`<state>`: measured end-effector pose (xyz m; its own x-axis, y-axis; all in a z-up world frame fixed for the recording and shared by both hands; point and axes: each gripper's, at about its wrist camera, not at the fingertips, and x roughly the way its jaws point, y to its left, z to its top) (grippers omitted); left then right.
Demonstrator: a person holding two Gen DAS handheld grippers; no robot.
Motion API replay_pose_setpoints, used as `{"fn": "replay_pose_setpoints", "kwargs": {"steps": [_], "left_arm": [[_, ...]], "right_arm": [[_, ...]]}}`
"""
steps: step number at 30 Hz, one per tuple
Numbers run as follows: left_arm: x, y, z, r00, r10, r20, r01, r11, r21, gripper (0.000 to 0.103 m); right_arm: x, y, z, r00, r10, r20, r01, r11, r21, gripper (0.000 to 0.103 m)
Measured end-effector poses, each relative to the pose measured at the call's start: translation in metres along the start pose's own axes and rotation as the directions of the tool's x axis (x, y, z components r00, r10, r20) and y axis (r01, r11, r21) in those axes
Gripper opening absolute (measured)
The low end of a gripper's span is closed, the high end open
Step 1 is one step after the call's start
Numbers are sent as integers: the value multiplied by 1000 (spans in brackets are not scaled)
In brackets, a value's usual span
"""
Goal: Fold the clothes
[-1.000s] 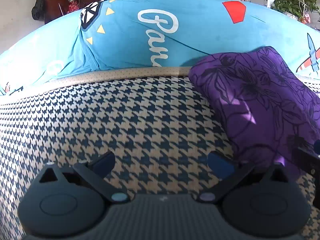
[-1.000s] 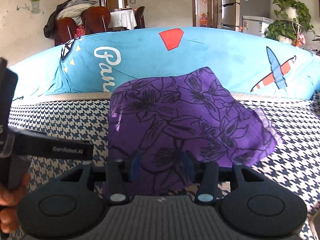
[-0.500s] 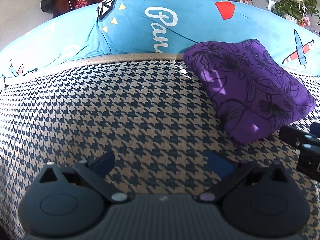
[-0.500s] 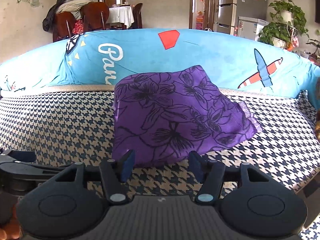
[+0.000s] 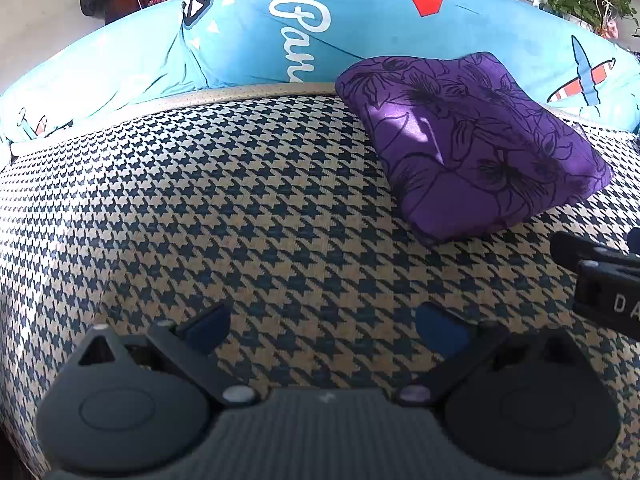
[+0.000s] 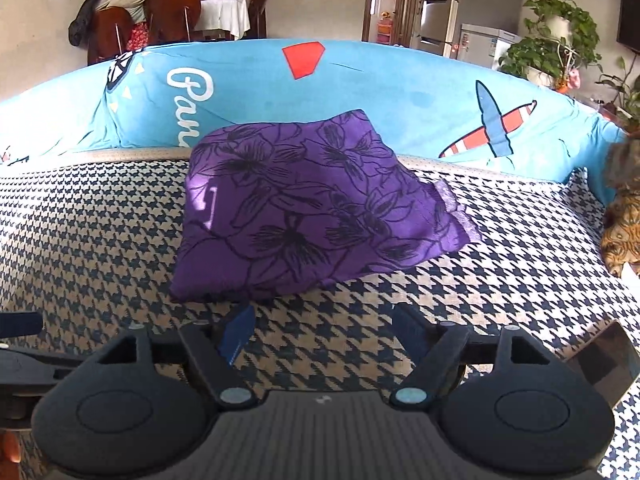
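1. The right gripper (image 6: 322, 330) has its fingers (image 6: 238, 334) spreading apart, nothing between them.
2. The left gripper (image 5: 322, 330) has its fingers (image 5: 206, 328) wide apart and empty, over the houndstooth cover (image 5: 200, 200).
3. The folded purple floral garment (image 6: 316, 212) lies at 12 o'clock from the right gripper, untouched, against the blue cushion (image 6: 360, 80).

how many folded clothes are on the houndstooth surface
1: the purple floral garment lies folded on the houndstooth cover, its far edge against the blue cushion. No others visible.
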<state>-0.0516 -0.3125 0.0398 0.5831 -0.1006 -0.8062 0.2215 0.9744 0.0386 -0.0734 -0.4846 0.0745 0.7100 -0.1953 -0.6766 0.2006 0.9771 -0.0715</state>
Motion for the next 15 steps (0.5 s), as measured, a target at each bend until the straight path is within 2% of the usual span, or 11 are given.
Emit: {"fn": "replay_pose_setpoints", "kwargs": {"steps": [6, 15], "left_arm": [[-3, -16, -4, 1000, -1, -1, 1, 1000, 3, 103], [-13, -50, -15, 1000, -2, -13, 1, 1000, -18, 103]], "right_arm": [[-1, -15, -6, 1000, -20, -10, 20, 1000, 19, 81], [-1, -34, -11, 1000, 20, -18, -20, 1000, 1, 82]]}}
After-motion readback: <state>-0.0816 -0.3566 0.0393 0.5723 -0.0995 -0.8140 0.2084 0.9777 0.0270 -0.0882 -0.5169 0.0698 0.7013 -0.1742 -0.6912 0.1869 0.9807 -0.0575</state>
